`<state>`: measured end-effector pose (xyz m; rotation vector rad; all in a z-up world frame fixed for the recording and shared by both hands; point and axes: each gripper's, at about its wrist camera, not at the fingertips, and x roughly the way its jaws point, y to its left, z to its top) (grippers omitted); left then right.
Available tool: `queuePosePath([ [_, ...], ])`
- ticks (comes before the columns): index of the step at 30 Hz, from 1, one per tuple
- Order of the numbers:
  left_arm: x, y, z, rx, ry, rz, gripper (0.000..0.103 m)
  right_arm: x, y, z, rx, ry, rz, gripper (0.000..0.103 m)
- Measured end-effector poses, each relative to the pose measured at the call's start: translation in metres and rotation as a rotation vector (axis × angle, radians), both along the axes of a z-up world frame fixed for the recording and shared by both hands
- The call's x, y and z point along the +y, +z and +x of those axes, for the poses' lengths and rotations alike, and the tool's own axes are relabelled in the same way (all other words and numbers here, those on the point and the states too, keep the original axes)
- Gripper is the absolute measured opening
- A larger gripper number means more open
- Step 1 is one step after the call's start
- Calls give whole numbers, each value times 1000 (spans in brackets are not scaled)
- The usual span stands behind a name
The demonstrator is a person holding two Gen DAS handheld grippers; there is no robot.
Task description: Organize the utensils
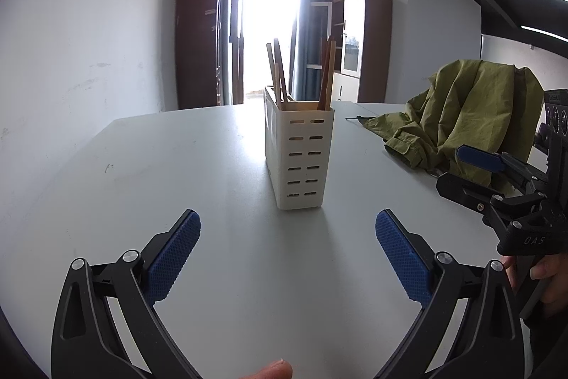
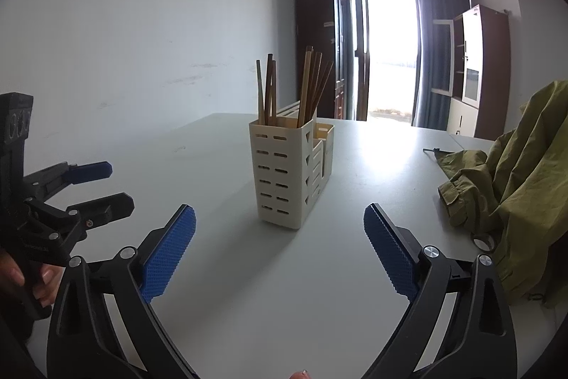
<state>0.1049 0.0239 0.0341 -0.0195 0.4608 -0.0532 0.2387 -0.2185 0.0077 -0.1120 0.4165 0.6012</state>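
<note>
A cream slotted utensil holder [image 1: 300,151] stands upright on the white table [image 1: 177,173], with several wooden chopsticks [image 1: 328,73] standing in it. It also shows in the right wrist view [image 2: 284,173], chopsticks [image 2: 309,84] upright in its compartments. My left gripper [image 1: 287,233] is open and empty, just short of the holder. My right gripper [image 2: 280,229] is open and empty, also in front of the holder. Each gripper appears in the other's view: the right gripper [image 1: 458,173] at right, the left gripper [image 2: 117,183] at left.
An olive green jacket [image 1: 468,116] lies heaped on the table to the right, also in the right wrist view [image 2: 514,187]. A thin dark tool [image 1: 355,118] lies beside it. A white wall is at left; cabinets and a bright doorway stand behind the table.
</note>
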Motion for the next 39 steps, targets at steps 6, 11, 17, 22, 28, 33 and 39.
queuePosePath([
  [6,0,1,-3,-23,11,12,97,3,-4,-2,7,16,-4,97],
  [11,1,1,-3,-25,17,17,97,3,-5,-2,9,20,0,97],
  [17,-4,0,-3,-23,21,42,97,5,-8,0,17,19,-5,97],
  [22,-5,0,-4,-24,22,50,97,6,-8,-1,14,25,-4,97],
  [28,-7,0,-6,-28,28,66,97,8,-9,-3,13,33,-4,97],
  [33,-6,0,-6,-18,12,40,97,10,-10,-3,11,37,-10,97],
  [39,-6,-1,-6,-21,15,48,97,11,-11,-3,16,40,-15,97],
])
